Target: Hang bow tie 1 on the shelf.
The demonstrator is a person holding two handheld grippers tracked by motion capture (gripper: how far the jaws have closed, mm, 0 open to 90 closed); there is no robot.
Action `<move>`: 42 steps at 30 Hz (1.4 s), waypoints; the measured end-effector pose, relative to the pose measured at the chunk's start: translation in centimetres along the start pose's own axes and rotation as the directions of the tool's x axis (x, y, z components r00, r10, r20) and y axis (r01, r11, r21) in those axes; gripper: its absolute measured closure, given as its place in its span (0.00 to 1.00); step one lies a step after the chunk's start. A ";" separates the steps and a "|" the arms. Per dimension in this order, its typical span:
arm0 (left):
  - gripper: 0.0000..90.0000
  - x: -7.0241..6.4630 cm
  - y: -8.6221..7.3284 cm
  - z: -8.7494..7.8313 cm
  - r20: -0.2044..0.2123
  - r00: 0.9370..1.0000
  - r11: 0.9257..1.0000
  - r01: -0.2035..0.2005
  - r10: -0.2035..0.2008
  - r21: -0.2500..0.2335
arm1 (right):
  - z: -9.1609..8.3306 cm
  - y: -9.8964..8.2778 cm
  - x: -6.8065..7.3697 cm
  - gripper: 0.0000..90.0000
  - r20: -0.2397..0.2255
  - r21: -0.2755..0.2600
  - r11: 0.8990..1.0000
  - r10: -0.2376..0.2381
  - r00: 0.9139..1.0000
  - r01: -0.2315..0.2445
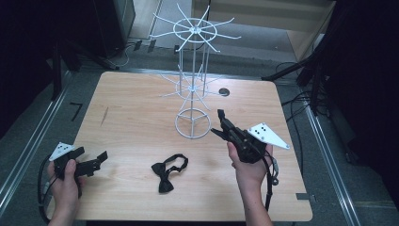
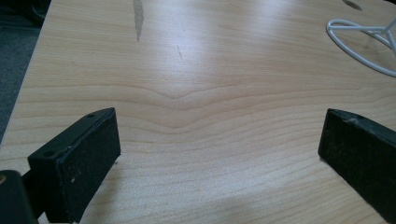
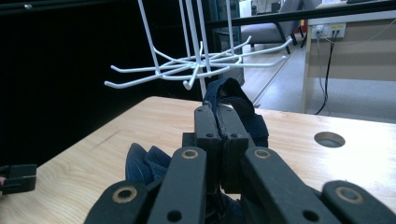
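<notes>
Near rack [image 3: 196,65], right hand-held gripper [image 3: 218,123] clamped on dark strap [image 3: 229,91]; left hand-held gripper [image 2: 219,140] jaws apart

A pale wooden table [image 1: 141,188] has a round hole [image 1: 224,92] near its far edge and a dark streak [image 1: 104,116] towards the left. Metal rails [image 1: 28,146] run along the floor on both sides, with black cables [image 1: 295,101] at the far right.

We can read no text, label, brand, number or sign on anything in these views.
</notes>
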State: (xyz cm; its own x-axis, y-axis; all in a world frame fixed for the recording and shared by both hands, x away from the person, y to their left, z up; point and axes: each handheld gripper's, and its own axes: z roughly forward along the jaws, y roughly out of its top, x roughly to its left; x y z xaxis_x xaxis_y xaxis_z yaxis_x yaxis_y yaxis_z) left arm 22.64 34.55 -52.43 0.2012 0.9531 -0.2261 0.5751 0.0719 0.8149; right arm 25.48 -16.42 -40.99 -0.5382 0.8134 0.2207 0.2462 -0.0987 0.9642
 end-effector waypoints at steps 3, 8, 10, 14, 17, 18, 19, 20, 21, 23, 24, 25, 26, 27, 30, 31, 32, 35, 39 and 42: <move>0.00 0.0 0.0 0.0 -0.002 1.000 1.000 0.001 -0.001 -0.002 | 0.3 0.6 0.3 1.00 -0.003 0.001 1.000 -0.002 1.000 0.002; 0.00 0.0 0.0 0.0 -0.002 1.000 1.000 -0.001 0.001 0.001 | 0.5 0.9 0.8 1.00 -0.012 -0.003 1.000 -0.015 1.000 0.015; 0.00 -0.1 -0.1 -0.1 -0.008 1.000 1.000 -0.005 0.005 -0.007 | 0.8 0.9 1.1 1.00 -0.012 0.001 1.000 -0.013 1.000 0.013; 0.00 -0.1 0.0 -0.1 -0.019 1.000 1.000 -0.005 0.004 -0.016 | 1.1 1.1 1.5 1.00 -0.011 -0.005 1.000 -0.023 1.000 0.023; 0.00 -0.1 0.0 -0.1 -0.019 1.000 1.000 -0.004 0.004 -0.017 | 1.3 1.5 1.7 1.00 -0.012 -0.010 1.000 -0.028 1.000 0.028; 0.00 -0.1 0.0 -0.1 -0.019 1.000 1.000 -0.005 0.004 -0.015 | 1.4 1.7 1.8 1.00 -0.014 -0.012 1.000 -0.026 1.000 0.026; 0.00 -0.1 0.0 -0.1 -0.020 1.000 1.000 -0.004 0.003 -0.015 | 1.5 1.8 1.9 1.00 -0.016 -0.012 0.999 -0.030 0.999 0.030; 0.00 -0.1 0.0 -0.1 -0.021 1.000 1.000 -0.004 0.003 -0.017 | 1.5 2.0 2.1 1.00 -0.018 -0.015 0.999 -0.035 0.999 0.035; 0.00 -0.1 0.0 -0.1 -0.019 1.000 1.000 -0.007 0.006 -0.013 | 1.6 2.0 2.3 1.00 -0.021 -0.015 0.999 -0.039 0.999 0.039; 0.00 -0.1 0.0 -0.1 -0.020 1.000 1.000 -0.004 0.004 -0.014 | 1.9 2.0 2.7 1.00 -0.029 -0.015 0.999 -0.039 0.999 0.039; 0.00 -0.1 0.0 -0.1 -0.019 1.000 1.000 -0.004 0.004 -0.015 | 2.0 1.9 2.9 1.00 -0.031 -0.014 0.999 -0.046 0.998 0.045; 0.00 -0.1 -0.1 -0.1 -0.018 1.000 1.000 -0.006 0.006 -0.012 | 2.3 1.6 3.3 1.00 -0.032 -0.007 0.998 -0.056 0.998 0.056; 0.00 -0.1 -0.1 -0.1 -0.018 1.000 1.000 -0.006 0.006 -0.012 | 2.3 1.6 3.3 1.00 -0.032 -0.007 0.998 -0.056 0.998 0.056; 0.00 -0.1 0.0 -0.1 -0.016 1.000 1.000 -0.008 0.007 -0.011 | 2.5 1.4 3.5 1.00 -0.033 -0.005 0.998 -0.056 0.998 0.056; 0.00 -0.1 -0.1 -0.1 -0.018 1.000 1.000 -0.003 0.003 -0.013 | 3.1 1.1 3.9 1.00 -0.033 0.004 0.999 -0.047 0.998 0.047; 0.00 -0.1 -0.1 -0.2 -0.017 1.000 1.000 -0.004 0.004 -0.011 | 3.3 1.0 4.0 1.00 -0.032 0.004 0.999 -0.049 0.998 0.049; 0.00 -0.2 -0.1 -0.2 -0.016 1.000 1.000 -0.005 0.005 -0.011 | 3.4 0.9 4.1 1.00 -0.032 0.005 0.999 -0.050 0.998 0.050; 0.00 -0.1 0.0 -0.1 -0.016 1.000 1.000 0.000 -0.001 -0.013 | 4.5 0.5 4.1 1.00 -0.015 0.024 0.998 -0.057 0.998 0.058; 0.00 -0.1 -0.1 -0.1 -0.015 1.000 1.000 0.002 -0.002 -0.013 | 5.0 0.2 3.9 1.00 0.007 0.031 0.997 -0.065 0.998 0.065; 0.00 -0.1 -0.1 -0.1 -0.016 1.000 1.000 0.002 -0.002 -0.016 | 5.6 -0.1 3.9 1.00 0.019 0.046 0.996 -0.074 0.997 0.073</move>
State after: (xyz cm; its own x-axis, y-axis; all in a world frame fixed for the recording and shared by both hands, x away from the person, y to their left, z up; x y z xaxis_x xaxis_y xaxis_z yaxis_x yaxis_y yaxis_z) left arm 22.52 34.47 -52.40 0.1877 0.9574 -0.2194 0.5629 0.0782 0.8228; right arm 27.90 -10.06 -41.02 -0.5392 0.8294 0.1460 0.2428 -0.0129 0.9700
